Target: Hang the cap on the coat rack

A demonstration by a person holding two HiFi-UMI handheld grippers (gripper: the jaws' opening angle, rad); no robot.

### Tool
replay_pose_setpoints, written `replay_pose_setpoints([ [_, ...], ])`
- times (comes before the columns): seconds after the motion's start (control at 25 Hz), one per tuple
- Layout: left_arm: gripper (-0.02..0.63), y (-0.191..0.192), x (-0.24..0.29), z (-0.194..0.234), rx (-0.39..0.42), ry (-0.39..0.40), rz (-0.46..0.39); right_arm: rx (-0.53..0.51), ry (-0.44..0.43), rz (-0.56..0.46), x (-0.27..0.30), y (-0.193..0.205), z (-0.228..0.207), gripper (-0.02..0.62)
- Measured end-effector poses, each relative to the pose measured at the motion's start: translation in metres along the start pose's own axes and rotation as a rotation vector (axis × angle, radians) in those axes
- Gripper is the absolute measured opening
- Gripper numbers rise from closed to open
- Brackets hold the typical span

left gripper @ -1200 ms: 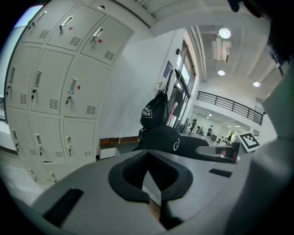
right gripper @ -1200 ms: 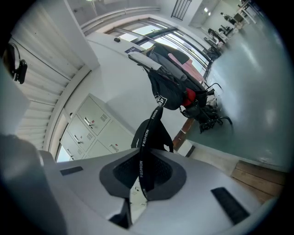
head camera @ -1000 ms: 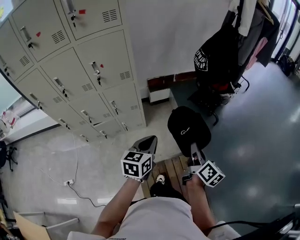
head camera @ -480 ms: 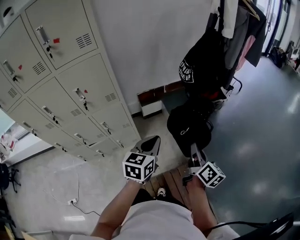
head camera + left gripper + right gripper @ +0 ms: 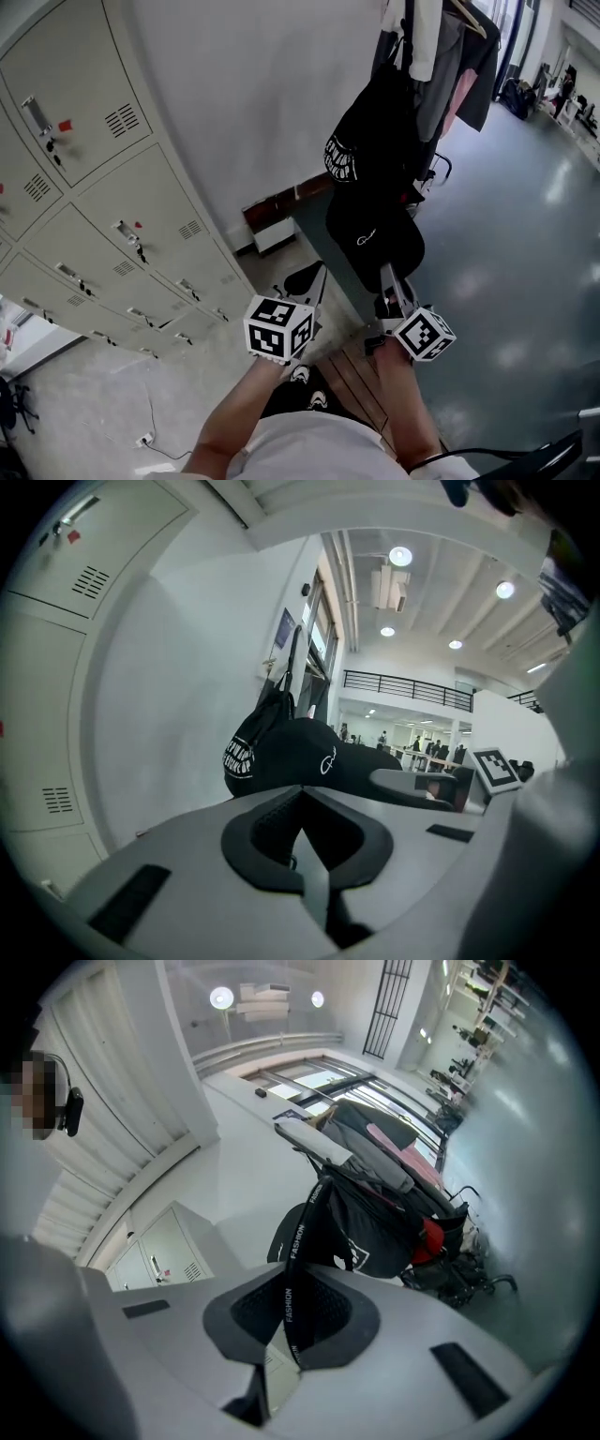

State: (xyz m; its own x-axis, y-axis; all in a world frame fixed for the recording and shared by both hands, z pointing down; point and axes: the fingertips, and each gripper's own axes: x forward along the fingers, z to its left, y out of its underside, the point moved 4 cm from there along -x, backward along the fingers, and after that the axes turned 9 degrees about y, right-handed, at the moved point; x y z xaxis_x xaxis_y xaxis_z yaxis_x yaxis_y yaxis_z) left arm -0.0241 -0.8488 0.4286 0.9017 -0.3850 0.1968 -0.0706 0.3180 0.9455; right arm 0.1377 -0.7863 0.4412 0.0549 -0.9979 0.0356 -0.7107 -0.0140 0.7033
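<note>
Your right gripper [image 5: 385, 274] has its jaws clamped narrow on the cap [image 5: 375, 234], and in its own view a black woven band printed "FASHION" in white runs up between the ribbed dark pads [image 5: 323, 1312]. That one cap is soft black cloth with a rounded crown, and it carries a small white stitched squiggle that you cannot read as letters. You hold it up in front of you, just below the black bag [image 5: 364, 141] on the coat rack [image 5: 439, 169] and overlapping it in the head view; whether they touch does not show. Your left gripper [image 5: 309, 279] sits beside it with its two grey jaws pressed together and nothing between them. Each of your two grippers bears one cube of black-and-white square markers, the left cube [image 5: 278, 328] and the right cube [image 5: 424, 335]. The bag is limp dark fabric with a curved block of white lettering, too small to read here. Above it hang a white garment [image 5: 422, 37], a grey one [image 5: 452, 70] and a pink one [image 5: 461, 94]. On your left stand grey metal lockers [image 5: 84, 178], flat-doored, with slotted vents, small handles and small red tags. The floor [image 5: 525, 262] on your right is dark and glossy.
</note>
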Motion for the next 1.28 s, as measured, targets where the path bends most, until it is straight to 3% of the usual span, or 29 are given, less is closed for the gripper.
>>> replay_pose_setpoints([
  [0.4, 0.003, -0.088, 0.058, 0.036, 0.080, 0.120, -0.063, -0.118, -0.024, -0.181, 0.085, -0.089, 0.041, 0.020],
  [0.88, 0.003, -0.201, 0.119, 0.060, 0.218, 0.194, -0.122, -0.236, -0.090, -0.339, 0.180, -0.198, 0.098, 0.020],
  [1.16, 0.003, -0.259, 0.146, 0.068, 0.231, 0.219, -0.177, -0.205, -0.216, -0.443, 0.228, -0.257, 0.133, 0.020],
  [1.28, 0.003, -0.276, 0.156, 0.071, 0.244, 0.217, -0.192, -0.169, -0.314, -0.504, 0.244, -0.287, 0.144, 0.020],
])
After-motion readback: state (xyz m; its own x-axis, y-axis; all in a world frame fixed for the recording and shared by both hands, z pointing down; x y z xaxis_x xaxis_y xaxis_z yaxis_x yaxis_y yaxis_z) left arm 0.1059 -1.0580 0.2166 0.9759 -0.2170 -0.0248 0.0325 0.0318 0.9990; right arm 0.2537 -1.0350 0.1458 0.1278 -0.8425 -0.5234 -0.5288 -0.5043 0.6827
